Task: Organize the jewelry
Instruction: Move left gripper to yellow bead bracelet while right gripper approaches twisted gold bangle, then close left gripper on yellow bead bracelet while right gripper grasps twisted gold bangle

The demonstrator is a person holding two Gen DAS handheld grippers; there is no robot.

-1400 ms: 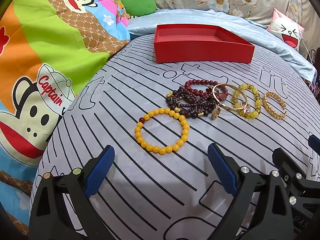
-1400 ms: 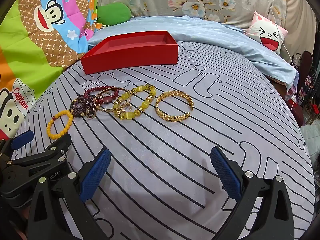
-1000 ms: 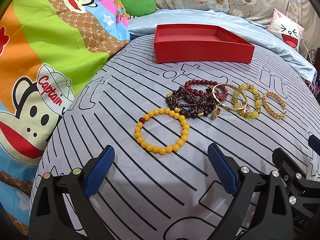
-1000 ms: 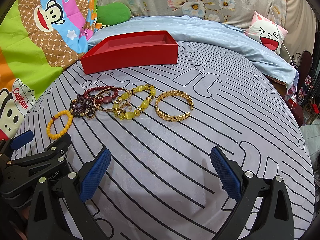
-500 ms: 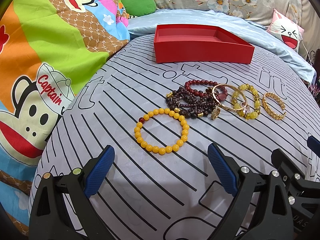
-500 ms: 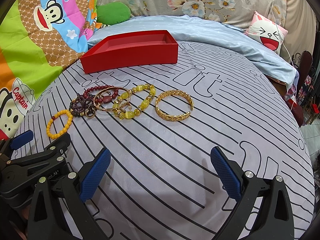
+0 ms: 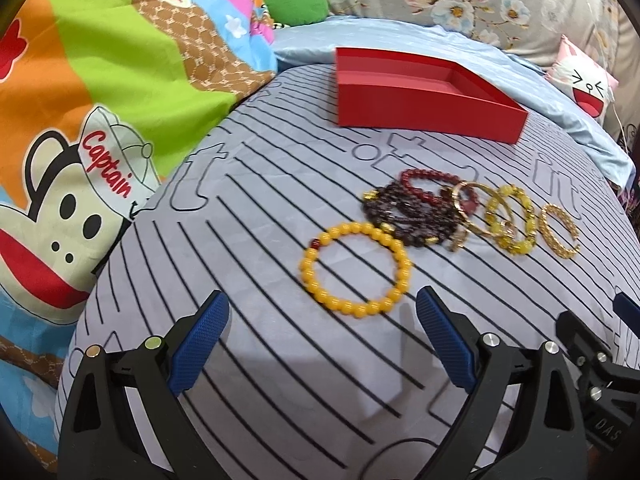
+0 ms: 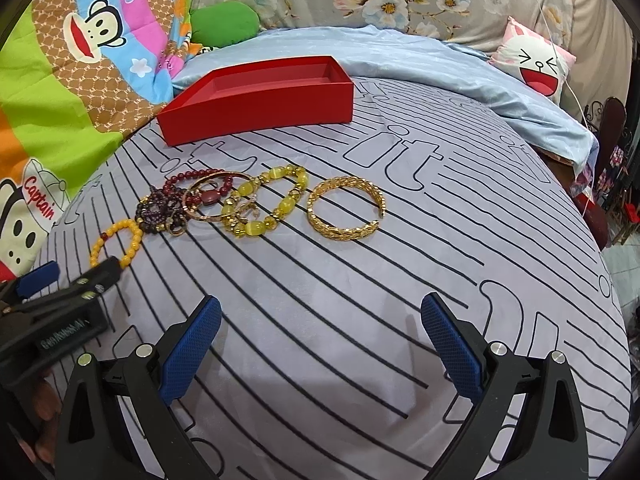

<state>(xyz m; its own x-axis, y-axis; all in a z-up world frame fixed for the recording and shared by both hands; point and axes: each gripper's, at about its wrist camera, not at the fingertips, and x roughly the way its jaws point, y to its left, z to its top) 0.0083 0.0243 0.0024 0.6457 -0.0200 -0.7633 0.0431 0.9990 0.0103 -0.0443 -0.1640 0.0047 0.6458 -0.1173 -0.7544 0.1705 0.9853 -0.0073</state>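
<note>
Several bracelets lie in a row on the striped grey sheet. A yellow bead bracelet (image 7: 356, 268) (image 8: 116, 242) is the leftmost, then a dark purple bead cluster (image 7: 408, 216), a red bead bracelet (image 7: 430, 184), a thin gold bangle (image 8: 208, 196), a pale yellow stone bracelet (image 8: 266, 206) and a gold cuff (image 8: 346, 210). An open, empty red box (image 7: 424, 96) (image 8: 256, 100) stands behind them. My left gripper (image 7: 322, 338) is open just in front of the yellow bead bracelet. My right gripper (image 8: 320, 346) is open, well short of the gold cuff.
A colourful cartoon-monkey quilt (image 7: 100, 100) rises on the left. A blue blanket (image 8: 460, 76), a green cushion (image 8: 224, 24) and a pink cartoon pillow (image 8: 536, 64) lie behind the box. The bed edge drops off on the right (image 8: 600, 240).
My left gripper has moved forward and a little left, so the yellow bead bracelet now sits closer between its fingers. The right gripper and the jewelry have stayed put.
</note>
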